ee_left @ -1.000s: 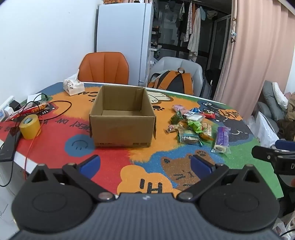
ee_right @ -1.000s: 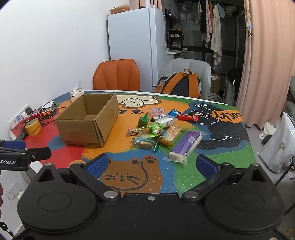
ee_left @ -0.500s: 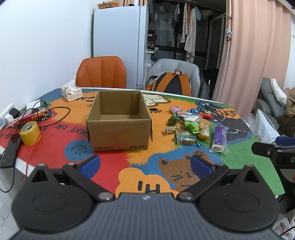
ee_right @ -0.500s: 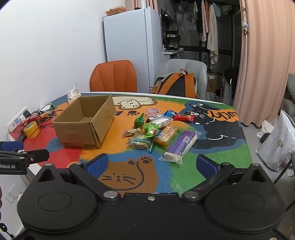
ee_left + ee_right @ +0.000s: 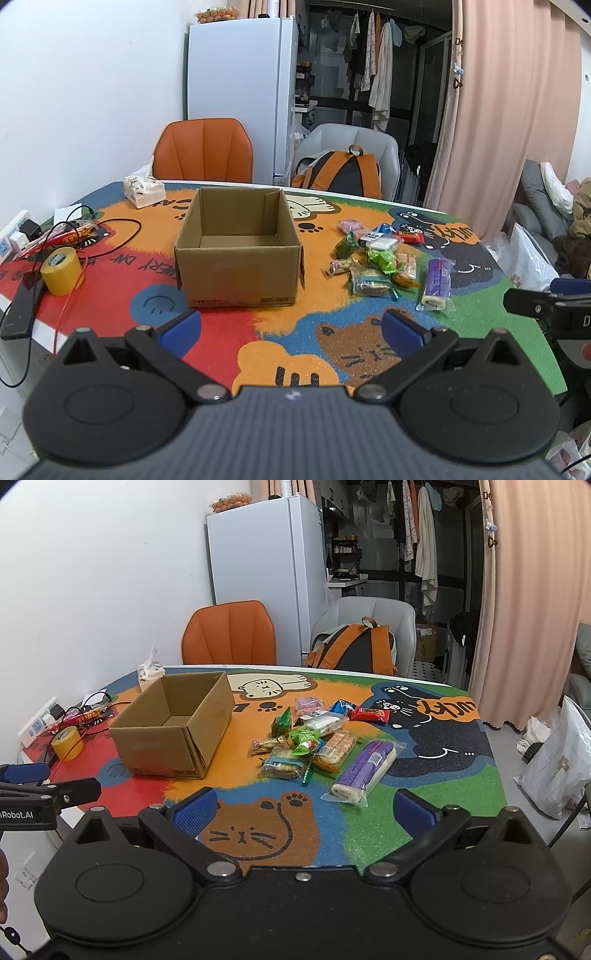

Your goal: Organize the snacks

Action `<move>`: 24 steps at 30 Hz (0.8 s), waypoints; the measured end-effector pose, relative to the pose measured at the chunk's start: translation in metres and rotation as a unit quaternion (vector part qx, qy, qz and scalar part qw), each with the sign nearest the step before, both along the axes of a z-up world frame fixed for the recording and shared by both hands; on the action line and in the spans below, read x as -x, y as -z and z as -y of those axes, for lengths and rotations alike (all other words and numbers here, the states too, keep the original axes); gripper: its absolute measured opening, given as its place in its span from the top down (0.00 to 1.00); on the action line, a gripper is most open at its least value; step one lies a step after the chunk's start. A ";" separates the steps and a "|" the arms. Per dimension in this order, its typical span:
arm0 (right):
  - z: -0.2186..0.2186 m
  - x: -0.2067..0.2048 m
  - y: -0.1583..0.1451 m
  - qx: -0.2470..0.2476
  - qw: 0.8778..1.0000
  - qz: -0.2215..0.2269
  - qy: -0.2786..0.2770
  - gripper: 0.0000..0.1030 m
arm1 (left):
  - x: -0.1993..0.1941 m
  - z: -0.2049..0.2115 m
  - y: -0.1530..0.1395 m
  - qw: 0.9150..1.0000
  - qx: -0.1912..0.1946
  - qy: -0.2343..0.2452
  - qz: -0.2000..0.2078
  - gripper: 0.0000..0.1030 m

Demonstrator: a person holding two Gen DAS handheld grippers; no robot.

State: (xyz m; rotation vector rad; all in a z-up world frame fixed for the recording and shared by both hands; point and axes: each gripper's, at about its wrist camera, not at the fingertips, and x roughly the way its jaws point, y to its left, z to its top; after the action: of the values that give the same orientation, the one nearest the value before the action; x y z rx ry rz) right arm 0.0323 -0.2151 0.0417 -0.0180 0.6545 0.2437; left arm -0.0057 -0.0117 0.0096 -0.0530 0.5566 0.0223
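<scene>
Both grippers, left (image 5: 291, 326) and right (image 5: 303, 809), spread wide and empty, now backed off and higher; snack pile (image 5: 317, 744) untouched beside empty cardboard box (image 5: 173, 725). Sorting not begun.

1. My left gripper (image 5: 291, 326) sits low at the bottom of its own wrist view, pointing forward and level. Its two blue-padded fingers (image 5: 181, 326) are spread wide apart, and nothing is between them.
2. My right gripper (image 5: 304, 812) sits the same way in its own wrist view, pointing forward. Its blue pads (image 5: 415, 808) are also spread wide, gripping nothing.
3. From the left view, the right gripper's black finger tip pokes in at the right edge, level with the left one and well apart from it.
4. From the right view, the left gripper's black finger tip enters at the left edge.
</scene>
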 end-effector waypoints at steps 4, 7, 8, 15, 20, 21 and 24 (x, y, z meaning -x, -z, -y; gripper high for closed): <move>0.000 0.000 0.000 0.000 1.000 -0.001 0.001 0.00 | 0.001 0.001 -0.001 1.000 -0.003 0.001 0.001 0.00; 0.001 0.001 -0.001 -0.001 1.000 0.000 0.001 0.00 | 0.001 0.001 -0.001 1.000 -0.001 0.002 0.001 0.00; 0.001 0.001 -0.001 0.000 1.000 0.000 0.001 0.00 | 0.001 0.002 -0.002 1.000 -0.001 0.002 0.001 0.00; 0.001 0.001 -0.001 0.001 1.000 -0.001 0.001 0.00 | 0.000 0.004 -0.001 1.000 -0.002 0.003 0.001 0.00; 0.000 0.001 -0.001 0.001 1.000 -0.001 0.000 0.00 | 0.000 0.003 0.000 1.000 -0.001 0.001 -0.001 0.00; 0.000 0.001 -0.001 0.001 1.000 -0.001 0.001 0.00 | 0.000 0.003 0.000 1.000 0.000 0.001 -0.002 0.00; 0.000 0.001 -0.001 0.001 1.000 0.000 0.000 0.00 | 0.000 0.003 0.001 1.000 -0.001 0.001 -0.003 0.00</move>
State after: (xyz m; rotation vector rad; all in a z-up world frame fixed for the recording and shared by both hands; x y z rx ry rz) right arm 0.0313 -0.2151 0.0427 -0.0196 0.6542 0.2426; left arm -0.0053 -0.0144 0.0089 -0.0515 0.5633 0.0217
